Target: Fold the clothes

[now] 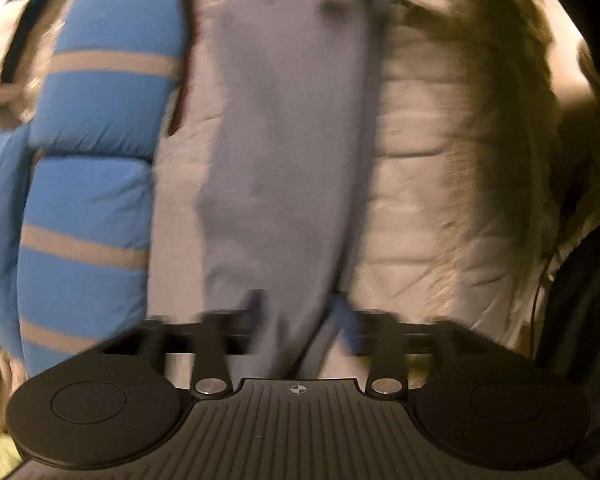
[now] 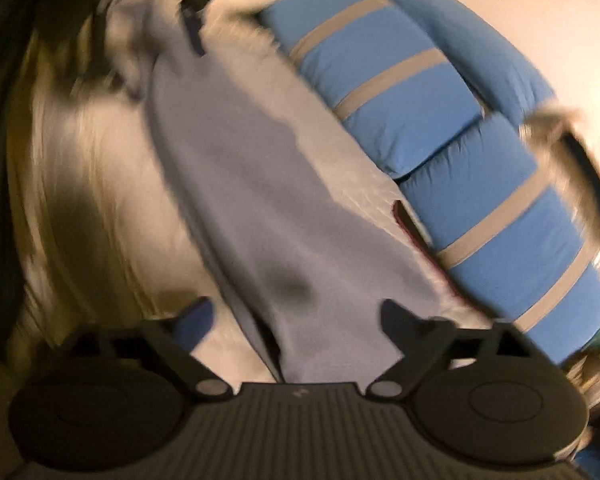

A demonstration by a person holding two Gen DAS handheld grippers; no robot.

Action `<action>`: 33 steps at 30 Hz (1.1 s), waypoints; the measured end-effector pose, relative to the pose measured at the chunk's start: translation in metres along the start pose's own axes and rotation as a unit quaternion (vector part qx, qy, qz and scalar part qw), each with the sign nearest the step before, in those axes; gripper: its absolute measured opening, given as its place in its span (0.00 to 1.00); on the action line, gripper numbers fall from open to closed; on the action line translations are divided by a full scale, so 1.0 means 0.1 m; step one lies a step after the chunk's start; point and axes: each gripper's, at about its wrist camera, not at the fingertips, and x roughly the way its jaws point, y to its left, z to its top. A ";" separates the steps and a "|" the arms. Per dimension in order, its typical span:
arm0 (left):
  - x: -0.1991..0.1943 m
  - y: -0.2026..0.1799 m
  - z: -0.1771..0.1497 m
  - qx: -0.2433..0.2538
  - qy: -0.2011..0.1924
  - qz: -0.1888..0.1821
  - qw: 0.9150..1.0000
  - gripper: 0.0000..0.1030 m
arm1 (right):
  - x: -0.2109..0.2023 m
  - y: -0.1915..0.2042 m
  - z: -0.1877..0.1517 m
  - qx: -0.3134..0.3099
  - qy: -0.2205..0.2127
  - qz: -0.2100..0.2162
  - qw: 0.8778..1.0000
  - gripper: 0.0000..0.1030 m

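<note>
Both wrist views are blurred. At the far left of the left wrist view lies a blue pillow with grey stripes (image 1: 96, 128), pushed to the side, probably to leave the middle of the bed free for folding. Right of it a pale quilted bedcover (image 1: 428, 152) serves as the work surface. Down its middle, running from far to near, stretches a long grey-lilac garment (image 1: 284, 140), laid out narrow as if part-folded. The left gripper (image 1: 300, 320) sits at the near end with its jaws parted on either side of the cloth; whether the pads press on it cannot be told. At the far right is a dark shadowed edge.

In the right wrist view the right gripper (image 2: 296, 320) stands released, its blue-tipped fingers (image 2: 198, 318) spread wide around the garment's other end, not pinching it.
</note>
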 end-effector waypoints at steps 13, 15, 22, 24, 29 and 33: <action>0.05 1.09 -1.60 -0.300 0.004 -0.047 0.953 0.64 | 0.36 -0.73 -0.32 0.331 -0.033 0.146 0.932 1.00; 0.15 1.10 -1.85 -0.323 0.008 -0.066 0.944 0.64 | 0.47 -0.81 -0.44 0.380 -0.019 0.157 0.911 1.00; 0.47 1.02 -2.15 -0.322 0.020 -0.122 0.939 0.44 | 0.60 -0.97 -0.57 0.440 -0.010 0.164 0.883 1.00; 0.58 1.05 -2.17 -0.320 0.036 -0.132 0.937 0.14 | 0.62 -0.98 -0.58 0.442 -0.008 0.165 0.881 1.00; 0.53 1.32 -2.13 -0.265 0.036 -0.082 0.960 0.05 | 0.63 -0.96 -0.58 0.435 -0.006 0.164 0.886 1.00; 0.39 1.54 -2.06 -0.207 0.003 0.022 0.978 0.04 | 0.64 -0.95 -0.58 0.432 -0.005 0.164 0.887 1.00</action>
